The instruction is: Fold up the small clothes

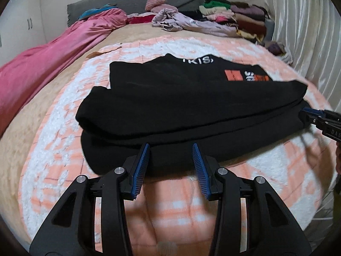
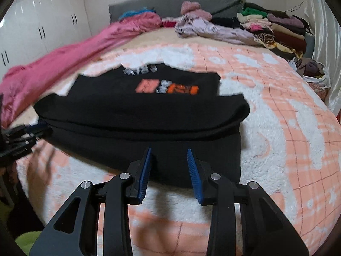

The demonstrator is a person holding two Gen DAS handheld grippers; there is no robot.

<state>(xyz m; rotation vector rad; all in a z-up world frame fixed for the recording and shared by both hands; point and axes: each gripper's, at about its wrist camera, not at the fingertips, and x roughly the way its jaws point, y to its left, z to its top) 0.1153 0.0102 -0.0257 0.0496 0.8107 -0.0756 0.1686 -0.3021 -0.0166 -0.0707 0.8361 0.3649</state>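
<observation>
A black T-shirt [image 1: 187, 106] with orange and white print lies folded over itself on the peach and white blanket [image 1: 53, 149]. In the left wrist view my left gripper [image 1: 171, 147] hovers at the shirt's near edge. Its blue pads are apart and only flat cloth shows beyond them. My right gripper [image 1: 315, 119] shows at the shirt's right end. In the right wrist view the shirt [image 2: 149, 117] is blurred by motion. The right gripper [image 2: 169, 149] stands open over its near edge with nothing pinched. At the shirt's left end is the left gripper [image 2: 27, 132].
A long pink cloth [image 1: 53, 59] runs along the bed's left side. Crumpled lilac clothes [image 1: 181, 21] and a stack of folded clothes [image 1: 240, 17] sit at the head by the grey headboard [image 1: 132, 2]. A white curtain [image 1: 309, 32] hangs on the right. White cupboards [image 2: 38, 27] stand on the left.
</observation>
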